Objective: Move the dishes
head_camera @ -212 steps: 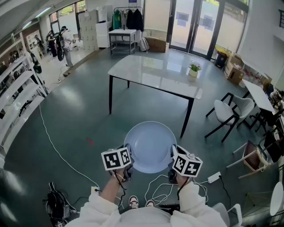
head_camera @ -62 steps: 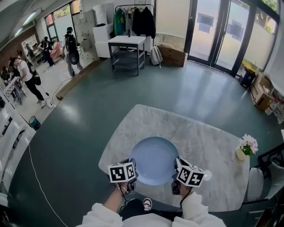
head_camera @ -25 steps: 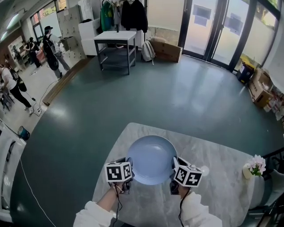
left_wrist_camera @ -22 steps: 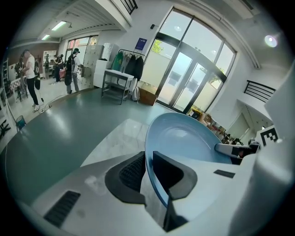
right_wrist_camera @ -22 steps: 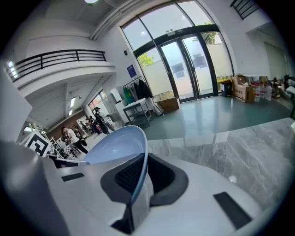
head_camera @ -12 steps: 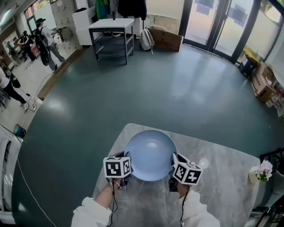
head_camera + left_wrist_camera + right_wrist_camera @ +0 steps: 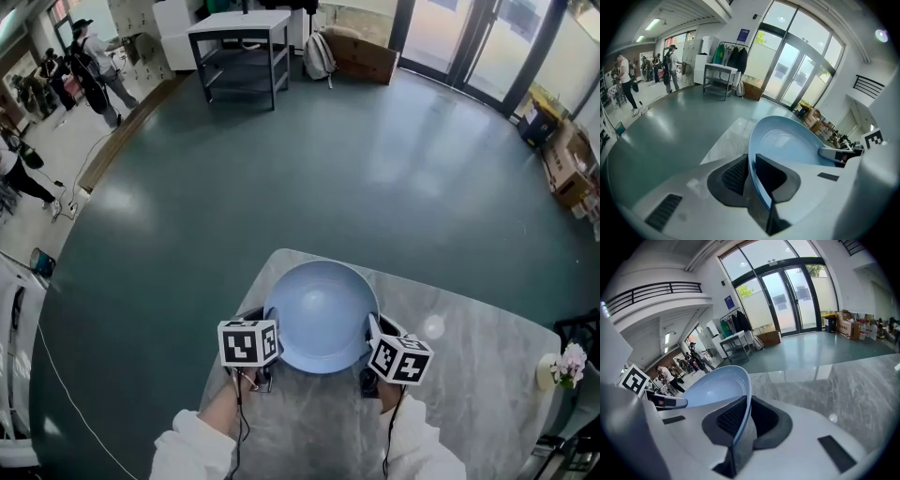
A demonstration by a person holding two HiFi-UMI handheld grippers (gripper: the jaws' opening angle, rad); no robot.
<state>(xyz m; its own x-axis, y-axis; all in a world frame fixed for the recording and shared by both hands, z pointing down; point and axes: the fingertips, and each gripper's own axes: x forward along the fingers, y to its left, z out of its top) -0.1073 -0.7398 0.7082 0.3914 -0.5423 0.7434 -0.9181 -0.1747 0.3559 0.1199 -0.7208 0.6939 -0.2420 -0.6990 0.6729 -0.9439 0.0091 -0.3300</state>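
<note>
A pale blue bowl (image 7: 320, 316) hangs between both grippers over the near left corner of a grey marble table (image 7: 469, 375). My left gripper (image 7: 265, 352) is shut on the bowl's left rim, my right gripper (image 7: 366, 356) on its right rim. In the left gripper view the bowl (image 7: 787, 140) has its rim pinched between the dark pads of the left gripper (image 7: 750, 171). The right gripper view shows the same bowl (image 7: 717, 383) with its edge clamped in the right gripper (image 7: 746, 416). The bowl looks empty.
A small vase of pink flowers (image 7: 562, 366) stands at the table's right end. A dark chair (image 7: 581, 328) sits beyond it. Green floor surrounds the table; a metal bench (image 7: 239, 37) and cardboard boxes (image 7: 361, 52) stand far off, and people (image 7: 89, 66) walk at far left.
The view has come closer over the marble table, and the bowl now hangs above its near left corner. Both grippers keep their hold on the rim.
</note>
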